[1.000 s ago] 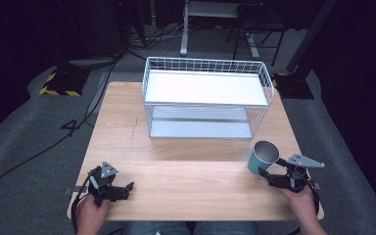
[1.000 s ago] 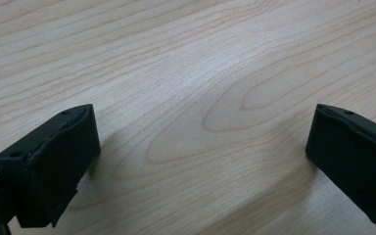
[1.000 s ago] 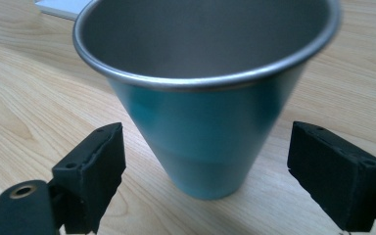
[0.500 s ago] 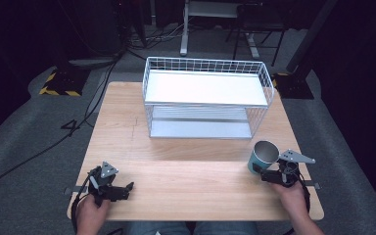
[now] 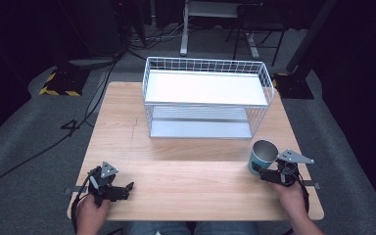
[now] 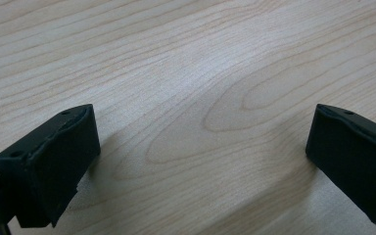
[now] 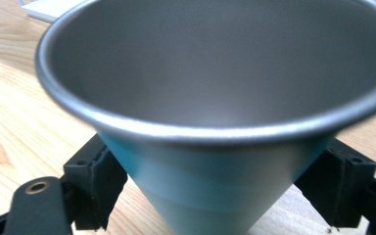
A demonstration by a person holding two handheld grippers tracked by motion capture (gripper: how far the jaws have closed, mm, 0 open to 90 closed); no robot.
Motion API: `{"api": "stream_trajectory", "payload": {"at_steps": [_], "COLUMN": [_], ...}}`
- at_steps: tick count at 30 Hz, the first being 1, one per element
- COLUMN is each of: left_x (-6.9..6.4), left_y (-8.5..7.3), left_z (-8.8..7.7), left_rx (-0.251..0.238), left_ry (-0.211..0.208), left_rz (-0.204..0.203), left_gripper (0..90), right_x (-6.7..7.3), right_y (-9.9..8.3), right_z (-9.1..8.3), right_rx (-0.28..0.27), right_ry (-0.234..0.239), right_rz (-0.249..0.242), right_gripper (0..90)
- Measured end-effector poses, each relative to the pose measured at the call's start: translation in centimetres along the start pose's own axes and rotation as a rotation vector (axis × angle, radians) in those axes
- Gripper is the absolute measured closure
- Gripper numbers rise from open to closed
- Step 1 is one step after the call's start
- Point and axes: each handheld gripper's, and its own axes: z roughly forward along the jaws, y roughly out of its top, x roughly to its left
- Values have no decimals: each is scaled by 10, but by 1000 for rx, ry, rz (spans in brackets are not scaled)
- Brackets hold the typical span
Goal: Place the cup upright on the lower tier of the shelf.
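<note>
Teal cup (image 7: 210,147) between right gripper (image 5: 269,175) jaws, upright on table (image 5: 186,171)

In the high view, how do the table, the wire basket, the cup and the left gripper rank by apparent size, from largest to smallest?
1. table
2. wire basket, standing at the table's far side
3 and 4. cup and left gripper: they look about alike, so I do not rank them.

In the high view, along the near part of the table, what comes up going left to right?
Left tool, open on bare wood → teal cup → right tool, its jaws on either side of the cup's base, partly overlapping it.
</note>
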Motion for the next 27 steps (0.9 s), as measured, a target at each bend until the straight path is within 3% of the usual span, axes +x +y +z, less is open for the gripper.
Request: {"api": "stream_trajectory", "payload": {"at_steps": [11, 27], "left_x": [0, -1], "left_y": [1, -1], "left_z": [1, -1], "left_rx": [0, 4], "left_ry": [-5, 0], "left_rz": [2, -4], "left_gripper": [0, 0], "right_x": [14, 31], "right_y": [21, 63], "right_z": [4, 24], "right_rx": [-13, -54], "right_ry": [35, 76], "right_rz": [-14, -56], "right_gripper": [197, 197]}}
